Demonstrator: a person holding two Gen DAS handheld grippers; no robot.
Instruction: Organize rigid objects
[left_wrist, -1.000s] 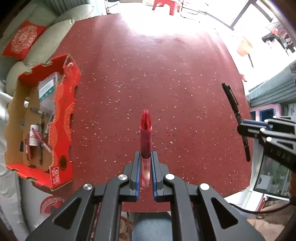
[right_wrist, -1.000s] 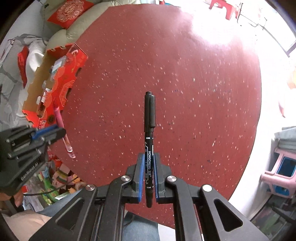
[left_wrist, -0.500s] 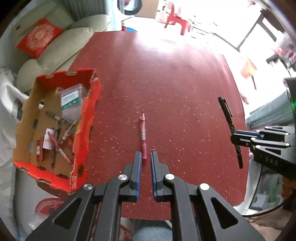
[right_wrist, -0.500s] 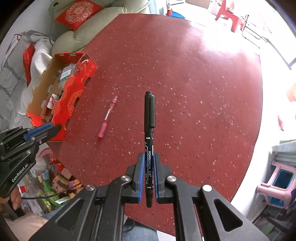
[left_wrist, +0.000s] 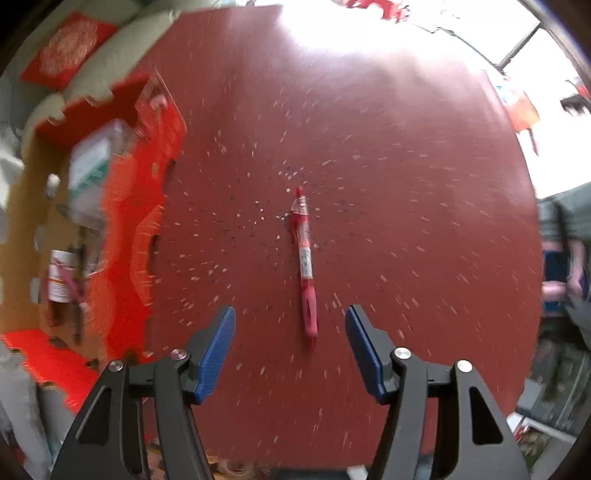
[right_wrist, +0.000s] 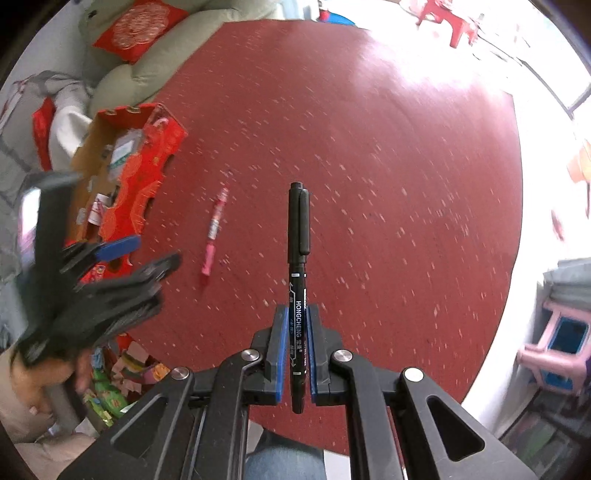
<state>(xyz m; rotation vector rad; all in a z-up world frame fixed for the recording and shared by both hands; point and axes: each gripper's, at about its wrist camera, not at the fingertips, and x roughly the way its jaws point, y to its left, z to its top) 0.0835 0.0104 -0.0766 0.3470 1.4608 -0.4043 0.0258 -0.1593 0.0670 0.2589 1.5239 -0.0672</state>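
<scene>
the left gripper (left_wrist: 290, 326) stands wide apart, its blue pads (left_wrist: 218, 347) empty, hovering over the red speckled table (left_wrist: 388, 155). the red pen (left_wrist: 304, 258) lies flat on the table straight ahead of it, its near end reaching between the two fingertips without touching either pad, its clear tip pointing away. off to the left of this gripper sits the open red cardboard box (left_wrist: 140, 206), holding a clear plastic case (left_wrist: 96, 158) and some blurred pens and small items.

the right gripper (right_wrist: 295, 317) is clamped narrow on a black marker (right_wrist: 298, 236), which runs straight out ahead along the fingers, cap end forward, with its rear end poking back between the pads. from this gripper the red pen (right_wrist: 215, 230) lies ahead and to the left on the table (right_wrist: 406, 166), well apart from the marker. further left is the box (right_wrist: 136, 184), and the left gripper (right_wrist: 122, 258) shows blurred at the near left, above the table edge.
</scene>
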